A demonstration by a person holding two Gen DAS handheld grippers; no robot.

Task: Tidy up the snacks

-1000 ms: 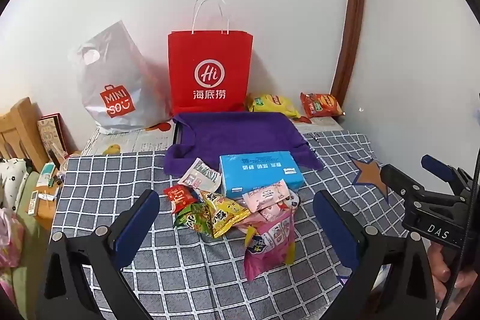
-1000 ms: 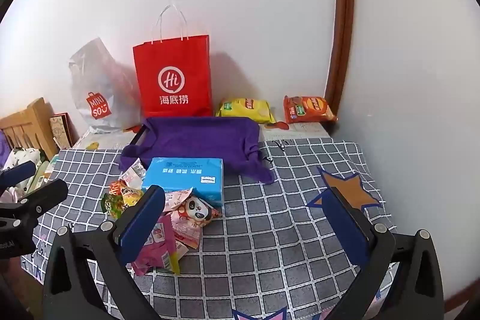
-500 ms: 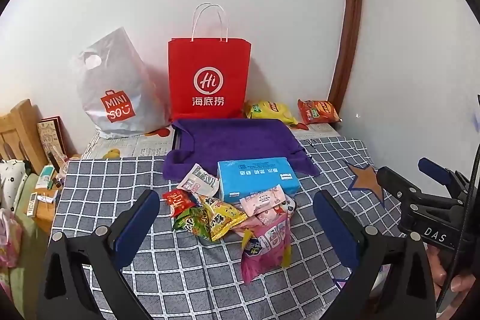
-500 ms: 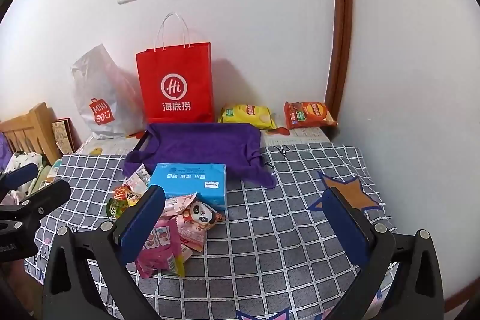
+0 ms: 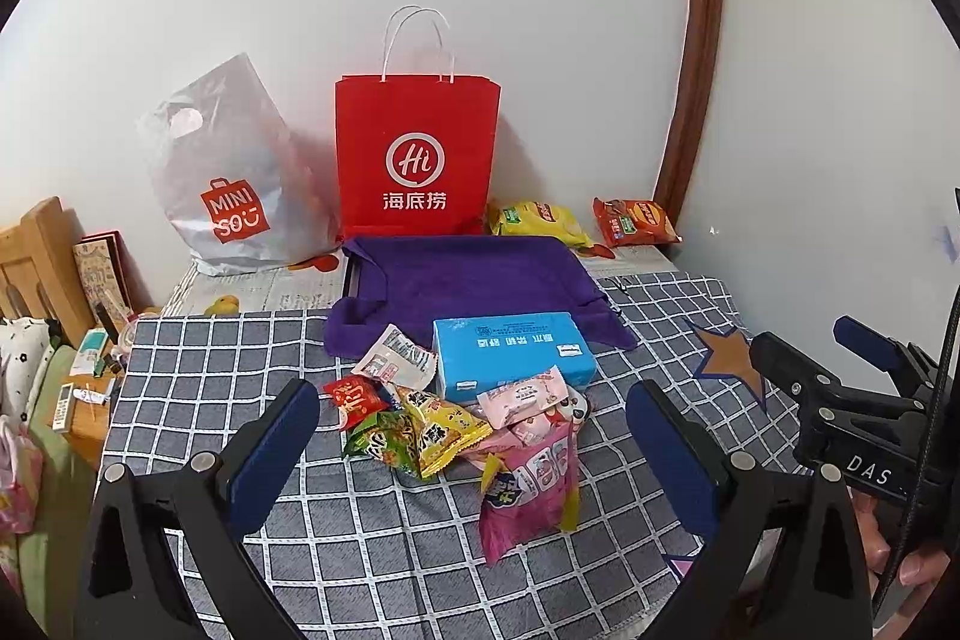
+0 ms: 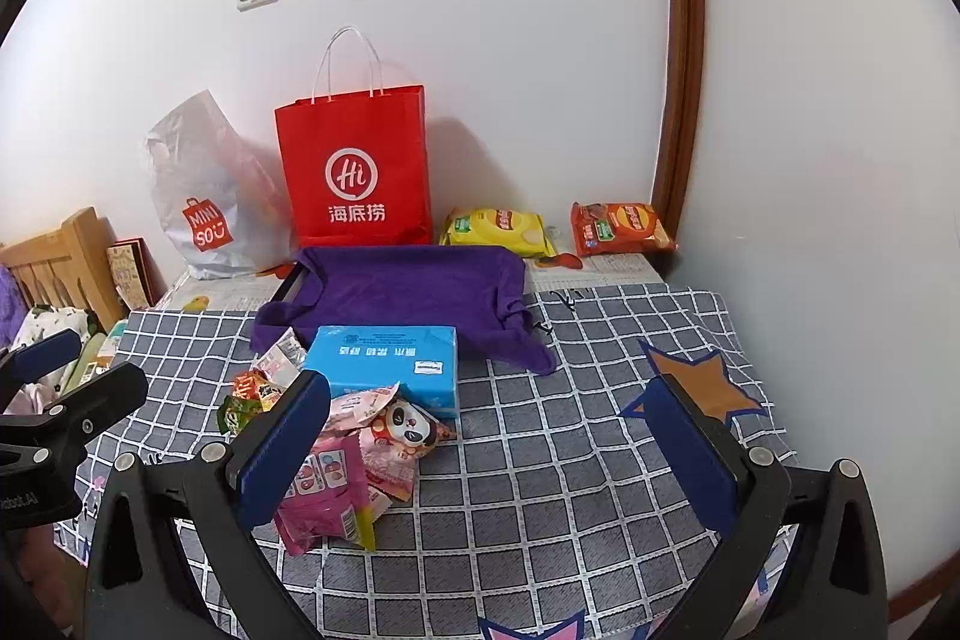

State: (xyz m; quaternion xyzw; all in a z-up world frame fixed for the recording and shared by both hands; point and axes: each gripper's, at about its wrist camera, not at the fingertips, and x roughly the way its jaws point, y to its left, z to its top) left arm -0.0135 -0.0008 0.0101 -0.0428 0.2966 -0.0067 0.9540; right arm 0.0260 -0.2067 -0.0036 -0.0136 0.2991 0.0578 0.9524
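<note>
**Two spread grippers above a counter with a heap of snacks**

A counter (image 5: 240, 460) covered in a grey checked cloth stands in a white-walled corner. At the back, against the wall, a red paper bag (image 5: 417, 160) stands upright, with a silver plastic bag (image 5: 234, 172) leaning to its left. In front of the red bag lies a purple towel (image 5: 474, 280), draped over something flat. Touching the towel's near edge is a blue box (image 5: 513, 349).

The snacks form a loose pile (image 5: 456, 424) just in front of the box: a large pink packet (image 5: 531, 484) nearest the camera, then yellow, green, red and pale pink packets overlapping one another. Well apart from the pile, by the back wall right of the red bag, lie a yellow chip bag (image 5: 540, 220) and an orange chip bag (image 5: 636, 220).

The left gripper (image 5: 474, 436) hangs over the pile, fingers spread wide, holding nothing. The right gripper (image 6: 486, 436) hangs to the right of the pile, equally spread and empty.
</note>
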